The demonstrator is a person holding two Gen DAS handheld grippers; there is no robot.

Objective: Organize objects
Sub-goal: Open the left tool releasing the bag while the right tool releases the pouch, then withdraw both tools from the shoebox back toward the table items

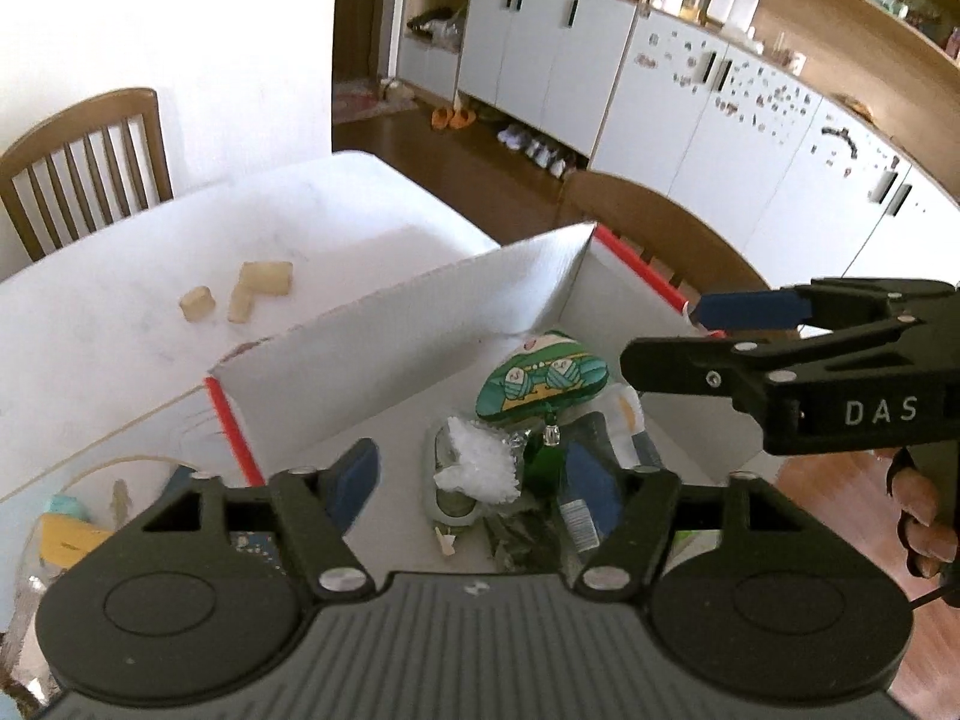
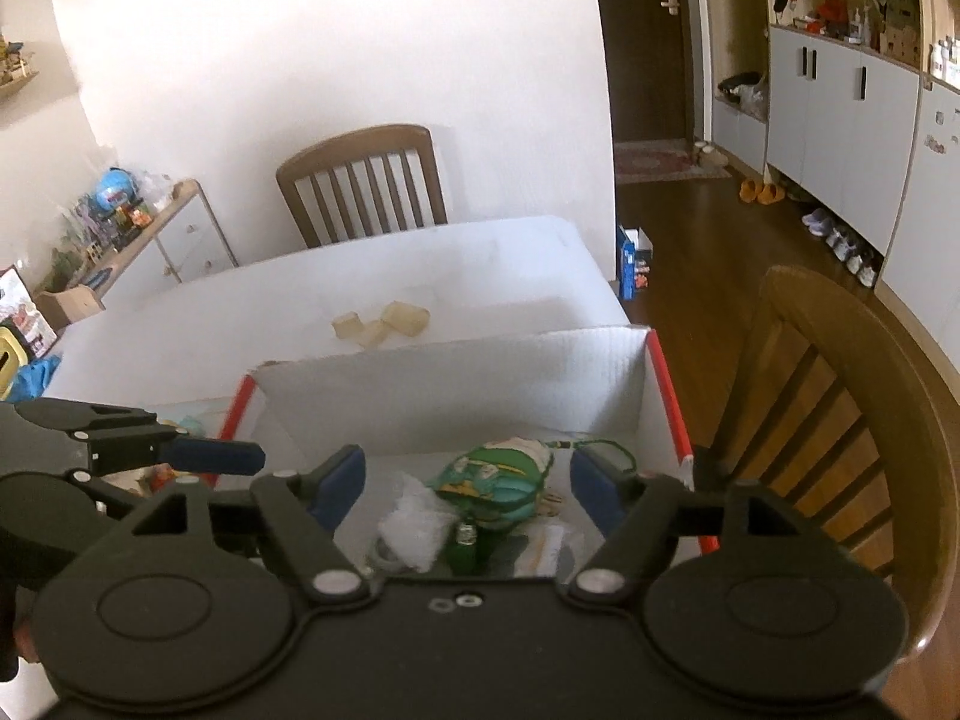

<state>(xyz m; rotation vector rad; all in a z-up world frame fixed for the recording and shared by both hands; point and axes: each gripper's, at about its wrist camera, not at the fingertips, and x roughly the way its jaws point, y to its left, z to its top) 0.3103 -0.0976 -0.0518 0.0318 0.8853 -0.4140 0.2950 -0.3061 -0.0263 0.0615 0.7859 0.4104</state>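
Note:
A white cardboard box [image 1: 384, 336] with red edge strips stands on the white table [image 1: 120, 330]. Inside lie a green pouch with a yarn-ball print [image 1: 543, 381], a crumpled white plastic wad [image 1: 483, 459], a green bottle [image 1: 543, 468] and other small items. My left gripper [image 1: 474, 486] hovers above the box's near side, open and holding nothing. My right gripper [image 1: 678, 336] reaches in from the right over the box rim, also open and holding nothing. In the right wrist view the right gripper [image 2: 468, 483] frames the pouch [image 2: 495, 480] from above, apart from it.
Three beige blocks [image 1: 240, 294] lie on the table beyond the box [image 2: 456, 384]. One wooden chair [image 2: 366, 180] stands at the far side, another [image 2: 840, 420] close on the right. Clutter [image 1: 66, 534] sits left of the box. White cabinets [image 1: 690, 120] line the far wall.

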